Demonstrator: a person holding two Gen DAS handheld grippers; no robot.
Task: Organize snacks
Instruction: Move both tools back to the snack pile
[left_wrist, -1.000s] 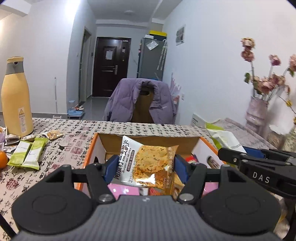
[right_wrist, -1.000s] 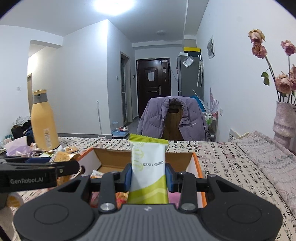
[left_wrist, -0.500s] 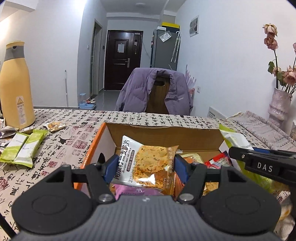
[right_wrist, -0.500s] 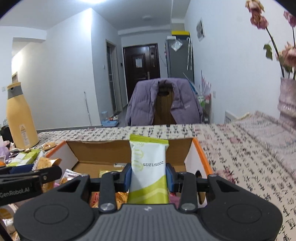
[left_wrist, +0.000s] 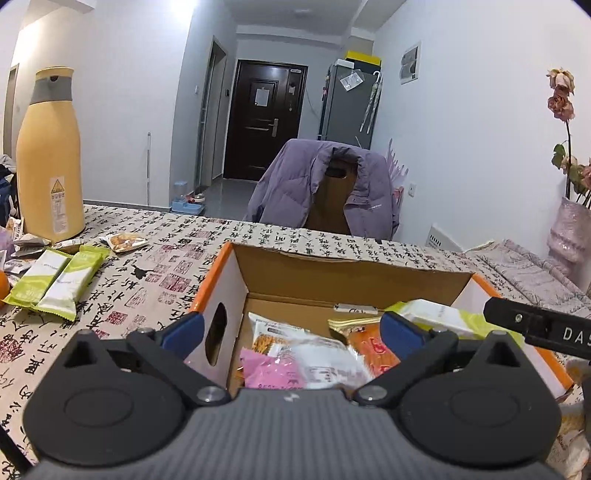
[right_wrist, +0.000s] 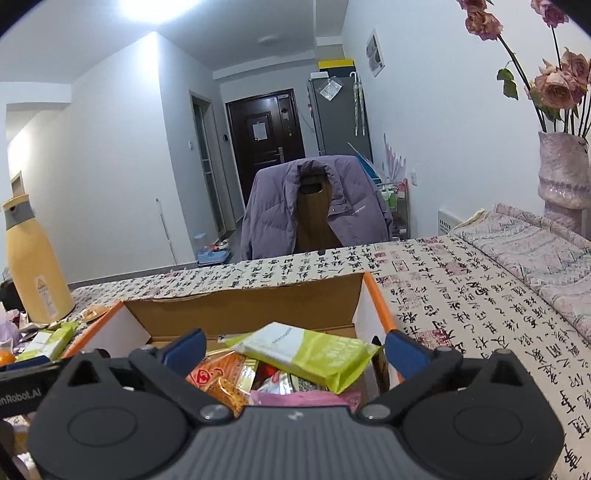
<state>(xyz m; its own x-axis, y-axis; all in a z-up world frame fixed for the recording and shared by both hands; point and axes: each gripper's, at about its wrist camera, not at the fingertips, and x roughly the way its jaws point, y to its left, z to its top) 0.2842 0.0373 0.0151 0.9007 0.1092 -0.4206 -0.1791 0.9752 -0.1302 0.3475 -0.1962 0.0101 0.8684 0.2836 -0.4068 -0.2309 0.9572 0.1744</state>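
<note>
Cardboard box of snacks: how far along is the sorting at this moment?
Done: the cardboard box already holds many packets, with a green-and-white packet lying on top. In hand: nothing; the left gripper and right gripper have just opened over the box, and no pad presses on anything. Left: two green packets, an orange snack pack and other wrappers near the yellow flask.

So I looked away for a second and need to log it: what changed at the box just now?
Both jaws have just opened wide and let go. The left gripper dropped its cookie packet into the cardboard box; the right gripper released the green bar, now lying flat on the snacks. The box, the two green bars on the table and the yellow flask stayed put.
</note>
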